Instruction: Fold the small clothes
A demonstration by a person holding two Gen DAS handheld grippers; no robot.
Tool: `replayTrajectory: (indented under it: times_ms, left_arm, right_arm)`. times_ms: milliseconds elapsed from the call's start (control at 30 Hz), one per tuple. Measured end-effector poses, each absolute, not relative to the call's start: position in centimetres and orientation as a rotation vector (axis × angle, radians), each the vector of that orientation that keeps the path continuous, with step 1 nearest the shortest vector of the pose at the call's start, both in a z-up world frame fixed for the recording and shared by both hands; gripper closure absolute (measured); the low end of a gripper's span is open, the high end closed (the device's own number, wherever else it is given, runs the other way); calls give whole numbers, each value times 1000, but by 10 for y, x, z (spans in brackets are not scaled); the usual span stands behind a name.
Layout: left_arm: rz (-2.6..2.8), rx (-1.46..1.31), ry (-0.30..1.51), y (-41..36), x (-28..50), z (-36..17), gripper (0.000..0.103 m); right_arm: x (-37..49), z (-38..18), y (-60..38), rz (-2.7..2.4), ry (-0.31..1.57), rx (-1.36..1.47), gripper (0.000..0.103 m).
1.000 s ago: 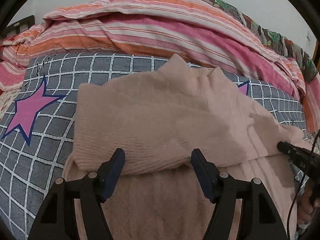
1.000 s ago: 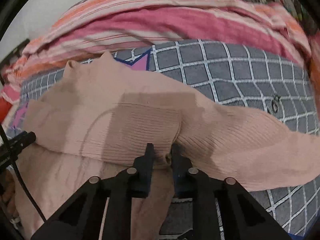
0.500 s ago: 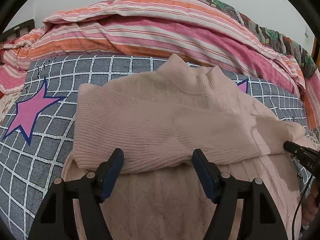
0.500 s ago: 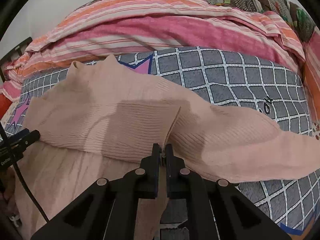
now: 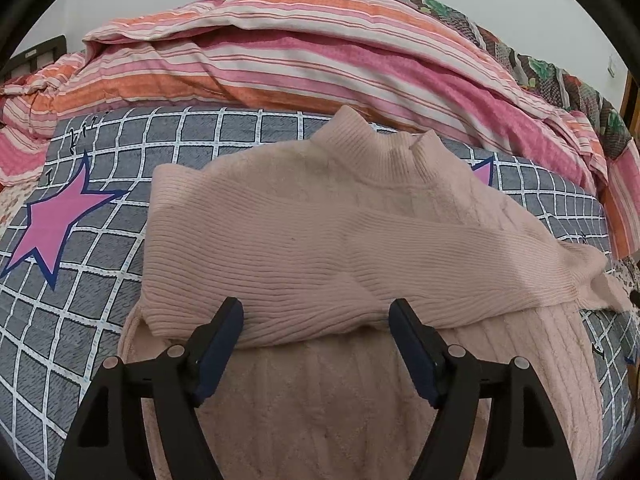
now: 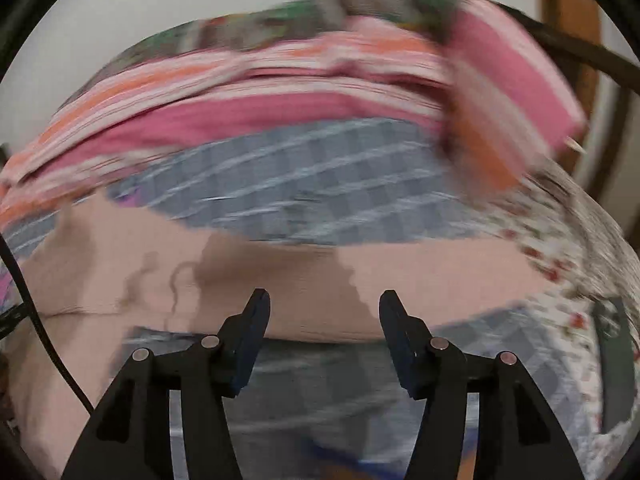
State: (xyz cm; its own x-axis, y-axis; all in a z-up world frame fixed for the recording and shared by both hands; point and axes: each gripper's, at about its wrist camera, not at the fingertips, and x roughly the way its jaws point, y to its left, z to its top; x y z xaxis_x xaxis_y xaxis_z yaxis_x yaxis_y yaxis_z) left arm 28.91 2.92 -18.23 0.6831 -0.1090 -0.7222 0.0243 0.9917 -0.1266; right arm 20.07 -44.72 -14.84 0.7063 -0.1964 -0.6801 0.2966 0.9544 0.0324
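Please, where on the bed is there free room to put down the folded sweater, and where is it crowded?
Bare grey checked blanket lies left of the pink knitted sweater, around the pink star. A narrower strip shows right of it. The far side is crowded by the heaped pink and orange striped quilt. Both the left gripper and right gripper are open.

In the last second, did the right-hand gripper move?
Yes. The right gripper opened and swung right: the grey checked blanket slid left, blurred.

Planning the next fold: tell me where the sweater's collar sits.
In the left wrist view the collar lies at the far end of the pink sweater, top centre, against the striped quilt.
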Motion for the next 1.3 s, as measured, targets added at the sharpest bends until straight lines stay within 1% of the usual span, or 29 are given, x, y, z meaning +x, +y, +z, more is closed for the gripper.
replayTrajectory:
  times_ms: [133, 200, 300, 567, 633, 700, 733, 767, 900, 1100, 1200, 1300]
  left_arm:
    - [-64, -84, 818, 25, 290, -183, 28]
    - [-59, -75, 818, 24, 291, -183, 28]
    - [-56, -67, 821, 23, 292, -184, 28]
    - [-58, -64, 820, 23, 293, -184, 27]
    - [-58, -66, 820, 23, 292, -184, 27]
    - [-63, -72, 815, 24, 292, -182, 27]
    - [-65, -77, 812, 25, 291, -182, 27]
    - [-68, -86, 807, 26, 290, -181, 27]
    - [-71, -152, 793, 41, 285, -170, 27]
    - [-18, -188, 757, 81, 271, -138, 27]
    - [14, -234, 763, 115, 257, -129, 27]
    - [44, -244, 755, 149, 238, -123, 27]
  right_arm:
    - [193, -173, -508, -336, 811, 238, 46]
    - [197, -183, -524, -333, 849, 284, 46]
    - [198, -185, -543, -299, 827, 373, 46]
    - [219, -190, -560, -367, 844, 422, 44]
    - [221, -193, -571, -369, 837, 469, 45]
    - [222, -189, -573, -387, 823, 458, 62]
    - [224, -187, -571, -386, 819, 438, 92]
    - [224, -185, -568, -383, 816, 421, 96]
    - [222, -159, -536, -429, 755, 263, 97]
    - [216, -90, -458, -383, 631, 100, 97]
    - [223, -55, -402, -308, 586, 46, 97]
    - [235, -32, -339, -214, 554, 6, 97]
